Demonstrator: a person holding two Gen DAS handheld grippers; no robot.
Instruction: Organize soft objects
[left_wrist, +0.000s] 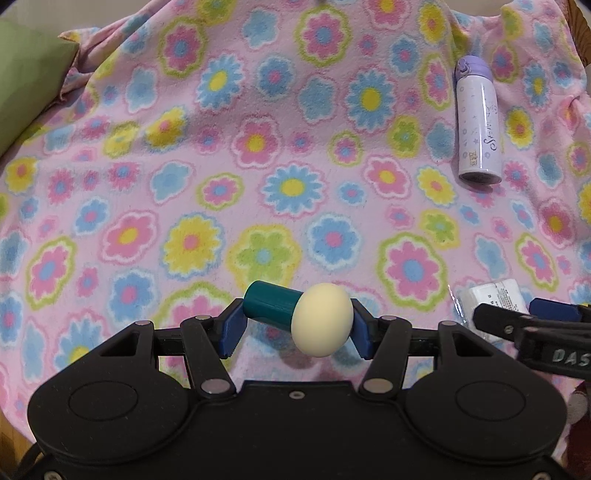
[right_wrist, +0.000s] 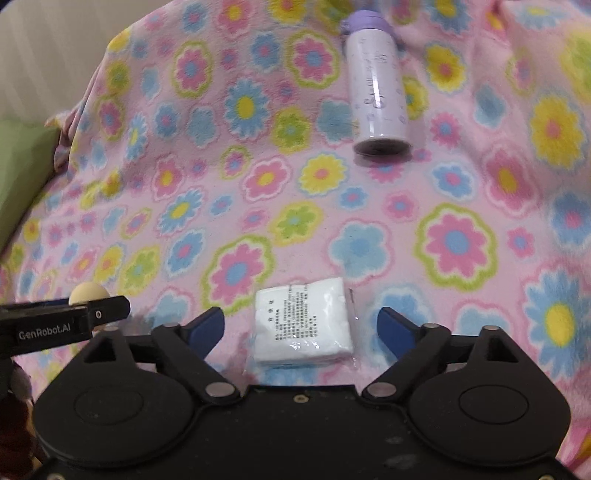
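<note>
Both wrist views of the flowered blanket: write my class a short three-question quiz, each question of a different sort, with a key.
1. True or false: the left gripper is shut on the toy with a cream egg-shaped head and a teal cylindrical handle.
2. Multiple choice: the white plastic-wrapped tissue packet is
A. clamped by the right gripper
B. lying on the pink flowered fleece blanket between open jaws
C. standing on the bottle
3. Fill in: the lilac metal bottle with a purple cap is ____ on the blanket.

Key: 1 true; 2 B; 3 lying on its side.
</note>
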